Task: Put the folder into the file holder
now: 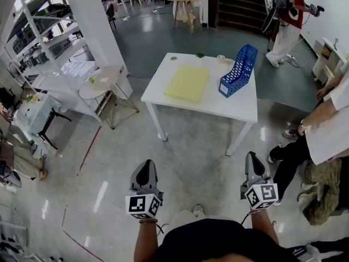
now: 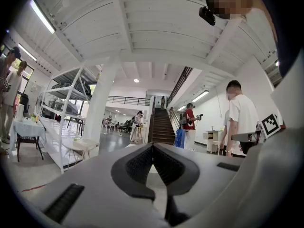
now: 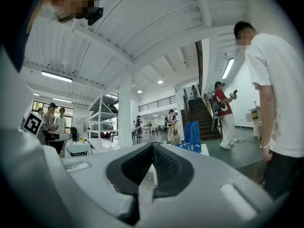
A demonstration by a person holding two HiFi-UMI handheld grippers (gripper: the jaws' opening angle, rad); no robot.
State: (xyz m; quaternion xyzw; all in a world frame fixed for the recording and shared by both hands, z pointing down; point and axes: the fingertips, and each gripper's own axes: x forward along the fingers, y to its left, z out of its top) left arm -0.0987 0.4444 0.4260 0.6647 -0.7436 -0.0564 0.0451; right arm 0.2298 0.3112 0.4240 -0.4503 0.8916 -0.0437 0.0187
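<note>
Both the left gripper [image 1: 146, 165] and right gripper [image 1: 252, 157] have closed, empty jaws, well apart from the folder [image 1: 187, 83]

The white table [image 1: 240, 111] carries a yellow folder [image 1: 187, 83] lying flat near its middle and a blue file holder [image 1: 239, 70] standing just right of it.

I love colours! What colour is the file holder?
The file holder is blue, seen best in the head view.
</note>
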